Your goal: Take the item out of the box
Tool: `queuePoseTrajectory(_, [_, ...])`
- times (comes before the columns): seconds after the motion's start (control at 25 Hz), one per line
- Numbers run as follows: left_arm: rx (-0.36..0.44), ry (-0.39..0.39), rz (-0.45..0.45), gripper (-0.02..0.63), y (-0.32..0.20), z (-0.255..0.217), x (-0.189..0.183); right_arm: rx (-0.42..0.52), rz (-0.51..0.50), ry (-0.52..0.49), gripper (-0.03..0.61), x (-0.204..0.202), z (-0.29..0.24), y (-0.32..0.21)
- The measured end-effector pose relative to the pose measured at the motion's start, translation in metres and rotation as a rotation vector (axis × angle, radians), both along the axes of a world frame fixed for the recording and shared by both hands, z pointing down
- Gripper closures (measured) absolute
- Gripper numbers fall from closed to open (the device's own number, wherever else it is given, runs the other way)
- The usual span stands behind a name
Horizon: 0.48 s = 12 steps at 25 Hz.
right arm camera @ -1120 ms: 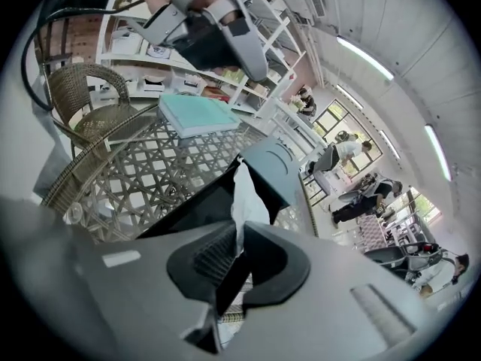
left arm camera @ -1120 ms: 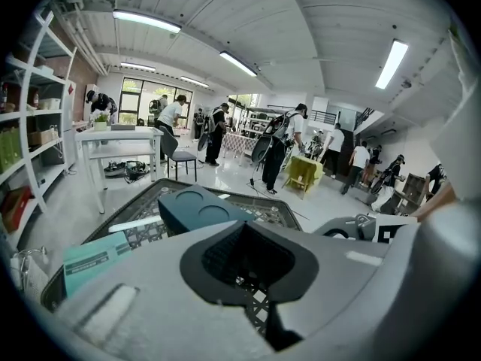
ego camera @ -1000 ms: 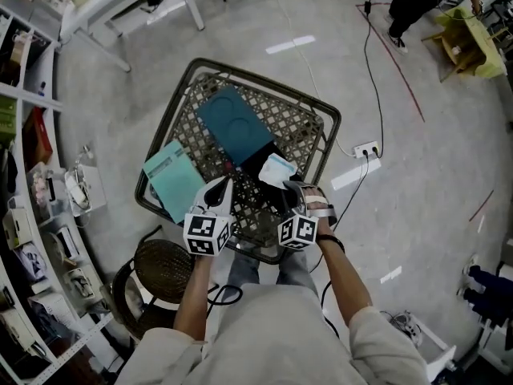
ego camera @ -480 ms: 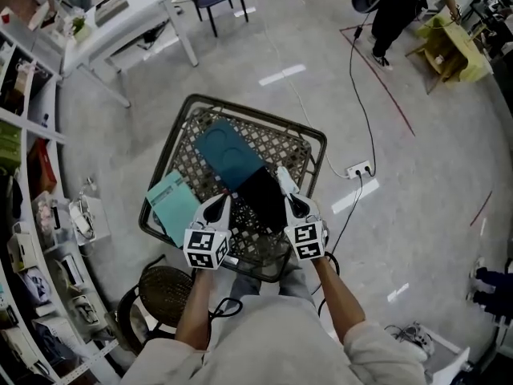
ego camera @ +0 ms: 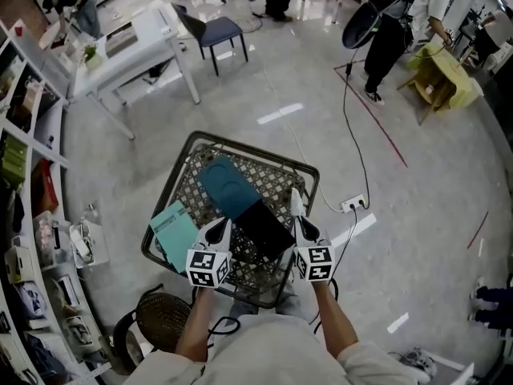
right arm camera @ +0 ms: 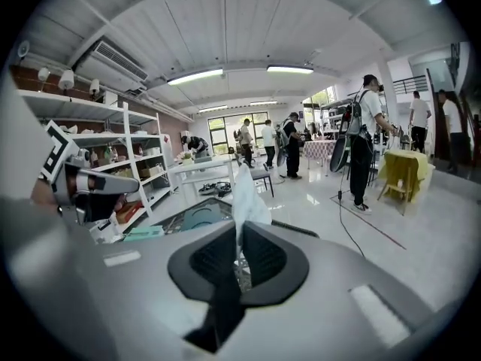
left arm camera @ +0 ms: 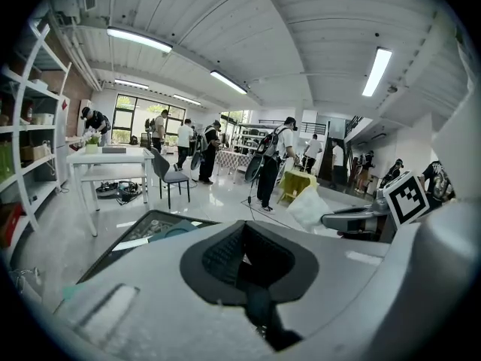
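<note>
A wire-mesh table [ego camera: 314, 169] carries an open box: a teal tray [ego camera: 228, 187], a black part [ego camera: 260, 227] and a teal lid [ego camera: 175, 229] at the left. My right gripper [ego camera: 295, 204] is above the black part's right edge, shut on a thin white packet [right arm camera: 244, 194] that stands edge-up from its pads. The left gripper view shows the same packet [left arm camera: 308, 205] at the right. My left gripper [ego camera: 218, 228] hovers over the table's near left. Its jaws [left arm camera: 244, 256] look shut, and I see nothing between them.
A wicker stool [ego camera: 164, 319] stands by the table's near left corner. Shelves [ego camera: 24, 175] line the left. A white table [ego camera: 128, 46] and a chair [ego camera: 218, 32] stand beyond. A power strip [ego camera: 355, 204] with cable lies right. People [ego camera: 393, 22] stand at the back.
Both grippers have risen. The right one rolled and lifted the white packet off the black part, so that it now stands edge-on. The head view has tilted up.
</note>
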<state>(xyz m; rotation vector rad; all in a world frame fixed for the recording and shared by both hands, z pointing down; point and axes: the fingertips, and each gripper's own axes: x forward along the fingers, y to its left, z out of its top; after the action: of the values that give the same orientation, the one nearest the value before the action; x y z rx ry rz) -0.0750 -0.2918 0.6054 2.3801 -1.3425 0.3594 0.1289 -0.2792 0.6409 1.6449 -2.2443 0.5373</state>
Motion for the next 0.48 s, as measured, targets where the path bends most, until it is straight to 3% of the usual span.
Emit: queuePoseTrajectory(0.48, [0.146, 0.024, -0.020, 0.607, -0.025, -0.076, -0.006, 0.158, 0.000, 0.035, 0.565, 0.009, -0.087, -0.016])
